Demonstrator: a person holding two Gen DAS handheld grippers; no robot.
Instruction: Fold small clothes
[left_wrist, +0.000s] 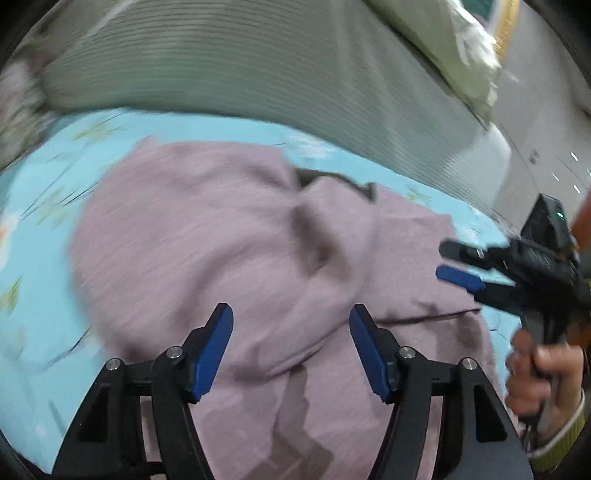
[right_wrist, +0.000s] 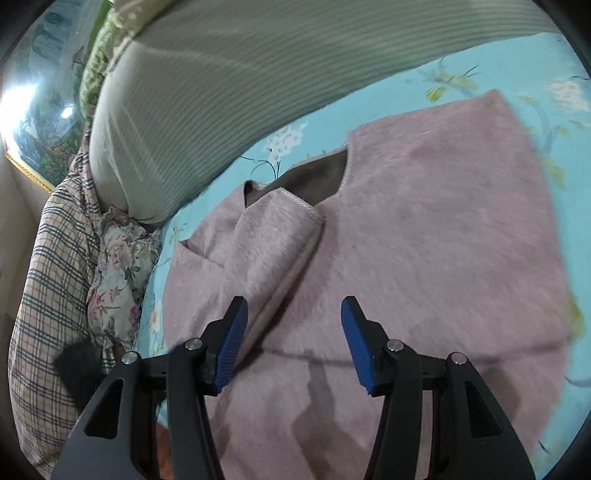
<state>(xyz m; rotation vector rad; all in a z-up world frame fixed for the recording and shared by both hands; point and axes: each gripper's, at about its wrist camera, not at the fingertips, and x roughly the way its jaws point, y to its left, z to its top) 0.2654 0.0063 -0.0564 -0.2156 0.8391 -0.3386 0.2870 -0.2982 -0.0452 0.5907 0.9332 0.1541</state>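
A mauve knit garment lies spread on a blue floral sheet, filling the middle of both wrist views. Its grey-lined neckline sits toward twelve o'clock in the right wrist view. A sleeve, laid across the body, runs from the collar toward seven o'clock.

The left gripper hangs over the garment's near half with its blue pads parted about halfway and nothing between them. The cloth under it is smeared by motion, so whether the fingertips brush it is hard to say. The right gripper is likewise roughly half open and empty, above the sleeve's lower end. In the left wrist view it shows at three o'clock, over the garment's right edge, held in a hand.

The work looks to be between folds: one sleeve is in and neither tool has hold of anything. The next move likely calls for each gripper to drop to an edge or the hem, pinch a single layer cleanly, and carry it over without dragging the folded sleeve askew.

A striped cushion borders the sheet at eleven o'clock.
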